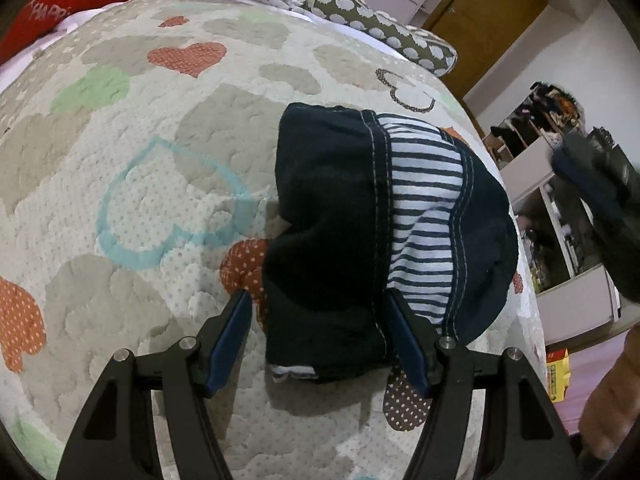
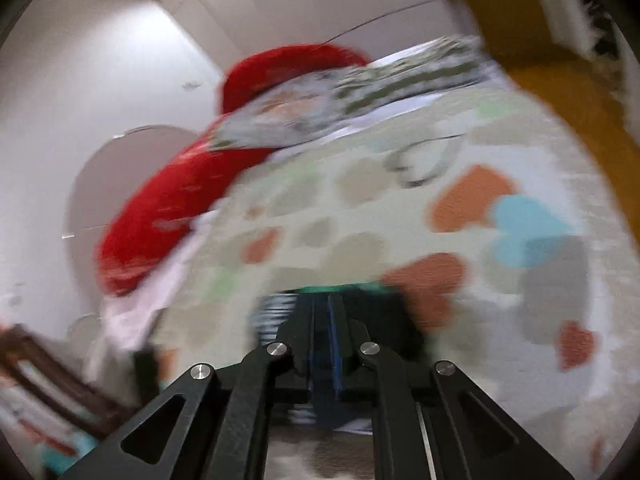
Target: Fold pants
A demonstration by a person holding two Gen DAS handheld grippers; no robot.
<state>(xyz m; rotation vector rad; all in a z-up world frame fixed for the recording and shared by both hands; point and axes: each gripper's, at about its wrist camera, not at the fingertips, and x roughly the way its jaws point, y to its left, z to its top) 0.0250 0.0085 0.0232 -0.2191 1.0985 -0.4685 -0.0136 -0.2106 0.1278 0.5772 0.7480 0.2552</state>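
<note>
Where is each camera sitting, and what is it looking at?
Left wrist: sits on the left gripper, looking down at the folded pants on the heart quilt; its open fingers and the person's forearm show.
Right wrist: sits on the right gripper, blurred, facing across the bed toward the red pillow; shut fingers show.
Shared: quilt, red pillow.

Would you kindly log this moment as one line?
pants: folded on quilt | left gripper: open, straddling pants | right gripper: shut, view blurred
</note>
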